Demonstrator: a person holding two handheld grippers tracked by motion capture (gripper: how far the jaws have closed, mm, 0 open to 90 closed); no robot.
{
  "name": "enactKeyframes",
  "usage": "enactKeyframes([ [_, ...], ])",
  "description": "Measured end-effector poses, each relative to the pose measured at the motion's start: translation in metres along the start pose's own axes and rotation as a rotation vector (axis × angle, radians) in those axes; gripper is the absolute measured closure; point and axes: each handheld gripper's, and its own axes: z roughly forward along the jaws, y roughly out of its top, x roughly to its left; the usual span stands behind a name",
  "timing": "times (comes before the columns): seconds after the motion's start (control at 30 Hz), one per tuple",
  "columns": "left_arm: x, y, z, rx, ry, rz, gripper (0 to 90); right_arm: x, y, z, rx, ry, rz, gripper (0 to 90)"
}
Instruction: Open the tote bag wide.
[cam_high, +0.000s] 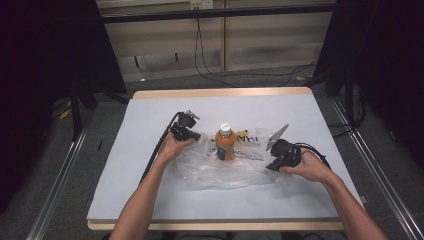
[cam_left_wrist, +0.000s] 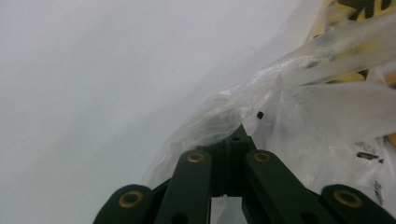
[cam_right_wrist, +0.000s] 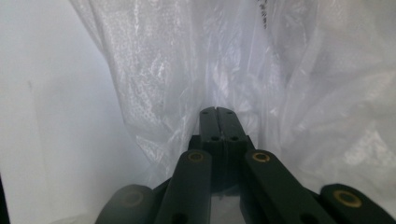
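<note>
Claws of both grippers, left (cam_left_wrist: 236, 135) and right (cam_right_wrist: 218, 114), are closed together, each at one edge of a thin, clear, crumpled plastic bag (cam_high: 225, 167) lying in the middle of the table (cam_high: 150, 115), with an orange, white-capped bottle (cam_high: 225, 141) standing in it.

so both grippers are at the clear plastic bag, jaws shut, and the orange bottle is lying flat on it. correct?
Not quite. The orange bottle stands upright, white cap on top, as the high view shows; it is not lying flat. The rest holds: the left gripper and the right gripper both have their jaws shut at the clear plastic bag.
</note>
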Motion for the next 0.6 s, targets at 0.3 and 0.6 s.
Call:
enactKeyframes([
  [0.3, -0.007, -0.003, -0.055, -0.156, -0.015, 0.031, 90.0, -0.009, 0.015, 0.001, -0.091, -0.016, 0.019, 90.0],
  [0.6, -0.030, -0.008, -0.086, -0.157, -0.033, 0.115, 90.0, -0.023, 0.040, 0.007, -0.108, -0.032, 0.035, 90.0],
])
